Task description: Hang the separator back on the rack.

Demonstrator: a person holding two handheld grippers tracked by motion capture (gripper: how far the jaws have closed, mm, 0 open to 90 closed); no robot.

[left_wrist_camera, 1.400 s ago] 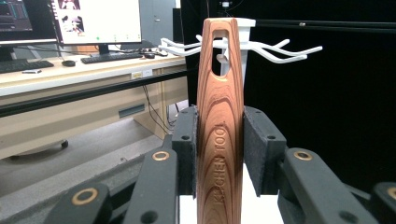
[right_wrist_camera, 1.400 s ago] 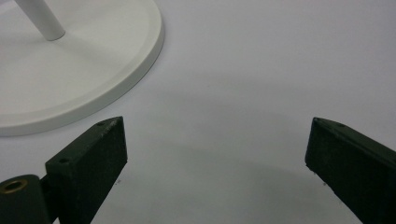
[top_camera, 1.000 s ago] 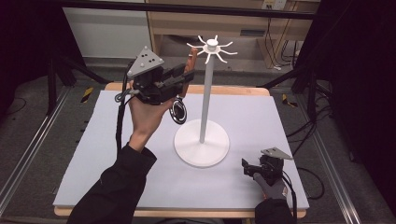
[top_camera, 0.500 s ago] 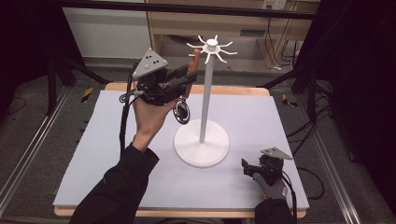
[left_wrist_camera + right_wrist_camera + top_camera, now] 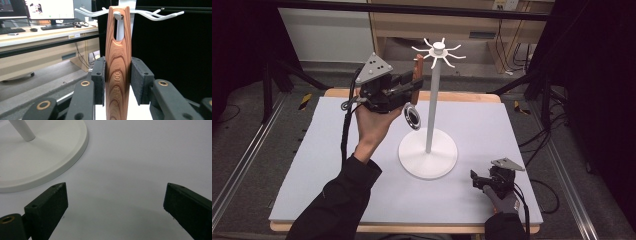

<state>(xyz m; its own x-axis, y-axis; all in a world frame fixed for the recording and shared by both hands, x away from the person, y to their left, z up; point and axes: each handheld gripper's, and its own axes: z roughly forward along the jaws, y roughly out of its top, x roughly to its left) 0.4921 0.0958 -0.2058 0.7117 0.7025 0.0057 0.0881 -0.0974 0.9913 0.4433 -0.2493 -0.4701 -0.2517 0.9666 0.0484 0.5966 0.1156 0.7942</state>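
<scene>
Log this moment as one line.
left gripper: shut on wooden-handled utensil | handle slot over stand hook | right gripper: open above mat

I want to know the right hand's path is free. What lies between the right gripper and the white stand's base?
Nothing: in the right gripper view only bare white table lies between the open right gripper and the stand's base.

Wooden desk point(image 5: 37, 37) with monitor point(image 5: 50, 9), keyboard point(image 5: 58, 26); black curtains point(image 5: 597, 75).

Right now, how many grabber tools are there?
2: the left gripper is up by the white stand, clamping a wooden handle; the right gripper sits open on the table.
</scene>
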